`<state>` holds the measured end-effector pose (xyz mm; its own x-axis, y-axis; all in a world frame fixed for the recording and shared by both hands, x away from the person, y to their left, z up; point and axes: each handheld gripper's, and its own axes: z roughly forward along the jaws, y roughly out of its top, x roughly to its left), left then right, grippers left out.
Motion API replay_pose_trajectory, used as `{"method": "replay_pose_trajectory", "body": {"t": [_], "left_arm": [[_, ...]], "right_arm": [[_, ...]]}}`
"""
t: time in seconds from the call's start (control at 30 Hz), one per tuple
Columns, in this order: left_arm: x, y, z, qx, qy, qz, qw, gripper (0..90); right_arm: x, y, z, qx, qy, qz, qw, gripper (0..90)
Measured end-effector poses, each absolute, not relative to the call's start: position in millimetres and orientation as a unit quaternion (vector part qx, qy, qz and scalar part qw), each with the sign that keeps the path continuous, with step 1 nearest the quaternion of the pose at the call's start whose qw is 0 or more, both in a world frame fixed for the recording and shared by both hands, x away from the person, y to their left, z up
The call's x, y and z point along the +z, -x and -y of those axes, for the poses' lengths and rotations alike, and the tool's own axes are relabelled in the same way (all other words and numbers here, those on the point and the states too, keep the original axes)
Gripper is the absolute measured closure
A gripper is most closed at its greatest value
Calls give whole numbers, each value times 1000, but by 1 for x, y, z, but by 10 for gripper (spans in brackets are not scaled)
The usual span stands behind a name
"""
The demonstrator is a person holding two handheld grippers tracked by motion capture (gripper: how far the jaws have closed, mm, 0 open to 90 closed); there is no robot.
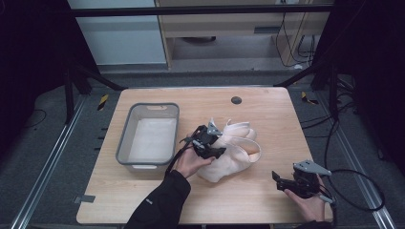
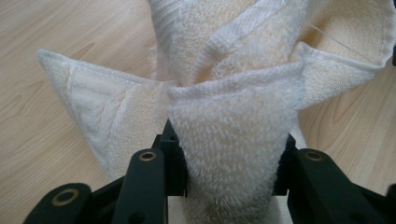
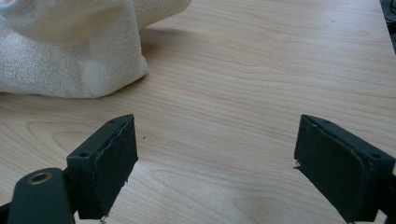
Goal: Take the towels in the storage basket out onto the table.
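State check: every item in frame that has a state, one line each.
towel: crumpled in a heap on the table, a thick fold between the left gripper's jaws
left gripper: jaws against both sides of the towel fold
right gripper: open, nothing between its jaws, low over bare table near the towel
basket: upright on the table, left of the towel; pale lining or cloth inside

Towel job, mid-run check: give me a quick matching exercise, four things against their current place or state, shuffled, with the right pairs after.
Things:
1. left gripper
2. right gripper
3. towel
4. grey bin

States:
A. bunched up at the table's middle
B. jaws wide apart over bare wood
C. stands on the table's left part
D. jaws pressed on a fold of cloth

Pairs: 1-D, 2-B, 3-A, 4-C
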<state>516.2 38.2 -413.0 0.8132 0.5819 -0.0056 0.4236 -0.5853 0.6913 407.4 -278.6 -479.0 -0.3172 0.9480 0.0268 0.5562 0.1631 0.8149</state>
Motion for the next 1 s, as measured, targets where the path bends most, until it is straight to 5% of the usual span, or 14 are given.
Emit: {"method": "replay_pose_trajectory", "body": {"t": [1.0], "left_arm": [[-388,-491,-60,124,-878,-252,388,296]], "right_arm": [[-482,-407,286,383,-539,-706,252,104]]}}
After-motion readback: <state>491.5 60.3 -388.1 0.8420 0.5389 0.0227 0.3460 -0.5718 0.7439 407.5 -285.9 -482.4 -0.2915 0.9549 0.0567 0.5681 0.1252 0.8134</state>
